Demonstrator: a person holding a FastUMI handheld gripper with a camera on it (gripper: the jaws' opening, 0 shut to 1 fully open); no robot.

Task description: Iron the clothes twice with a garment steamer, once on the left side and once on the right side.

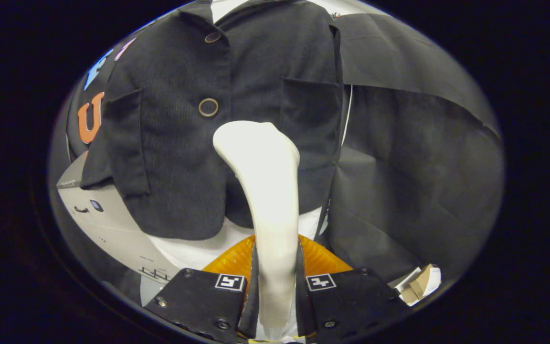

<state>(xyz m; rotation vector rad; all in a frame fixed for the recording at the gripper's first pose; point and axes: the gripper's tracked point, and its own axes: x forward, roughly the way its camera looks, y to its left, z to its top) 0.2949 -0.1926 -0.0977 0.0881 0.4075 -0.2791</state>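
Black cloth (413, 157) is hung as the wall beyond the claw (275, 282), creased and folded to the right. A grey panel (108, 224) is seen ahead to the left. A small cardboard piece (418, 284) lies just right of the claw.

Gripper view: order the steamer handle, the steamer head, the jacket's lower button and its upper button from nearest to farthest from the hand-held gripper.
1. Steamer handle: between the fingers of the hand-held gripper, which press on it from both sides.
2. Steamer head: ahead of the fingers, at the black jacket.
3. Lower button: just beyond the head, slightly left.
4. Upper button: farthest, near the collar.
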